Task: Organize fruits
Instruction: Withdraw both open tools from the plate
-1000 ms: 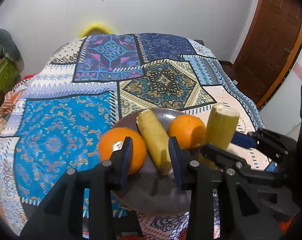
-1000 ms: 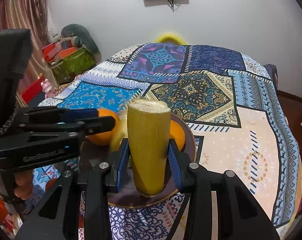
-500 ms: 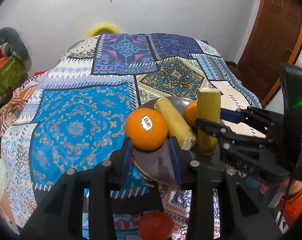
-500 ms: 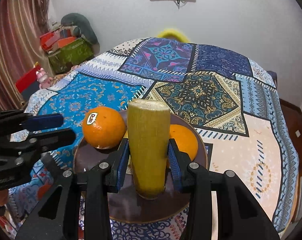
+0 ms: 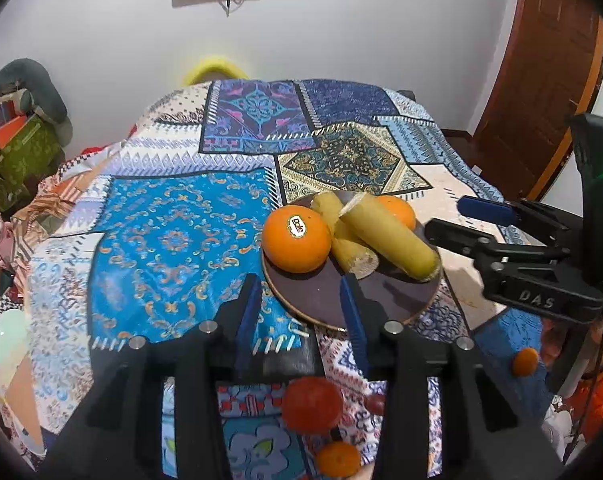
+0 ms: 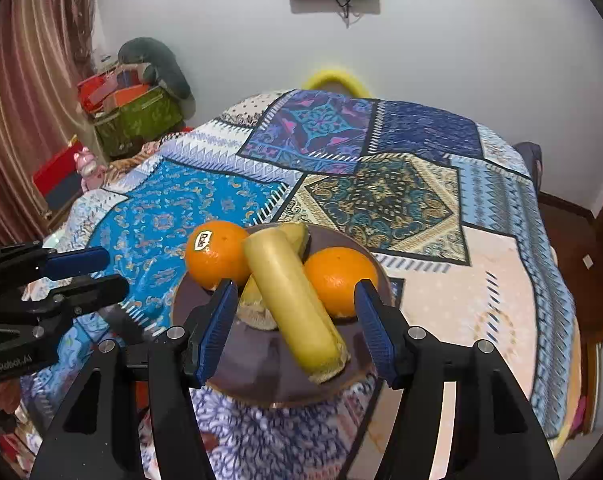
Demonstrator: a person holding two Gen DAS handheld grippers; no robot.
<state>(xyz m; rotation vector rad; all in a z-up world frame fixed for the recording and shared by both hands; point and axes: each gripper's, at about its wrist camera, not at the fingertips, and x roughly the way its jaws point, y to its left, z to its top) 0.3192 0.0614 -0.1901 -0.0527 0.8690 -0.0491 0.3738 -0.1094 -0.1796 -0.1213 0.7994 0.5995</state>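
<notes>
A dark round plate (image 5: 325, 300) (image 6: 261, 376) sits on the patterned tablecloth near the table's front edge. On it lie a stickered orange (image 5: 295, 238) (image 6: 215, 254), a second orange (image 5: 397, 210) (image 6: 339, 280), and two yellow cut pieces. The upper yellow piece (image 5: 389, 238) (image 6: 293, 304) lies across the lower one (image 5: 349, 248) (image 6: 257, 308). My left gripper (image 5: 301, 312) is open and empty, just in front of the plate's near rim. My right gripper (image 6: 297, 328) is open, its fingers on either side of the upper yellow piece without touching it.
Below the table edge, several orange and red fruits (image 5: 311, 404) show blurred near the floor. A green box with clutter (image 6: 137, 116) stands far left by a curtain. A wooden door (image 5: 541, 80) is at the right. A yellow chair back (image 6: 335, 78) rises behind the table.
My right gripper opened and let go of the yellow piece, which now lies tipped over on the plate across the other piece. My left gripper drew back from the stickered orange.
</notes>
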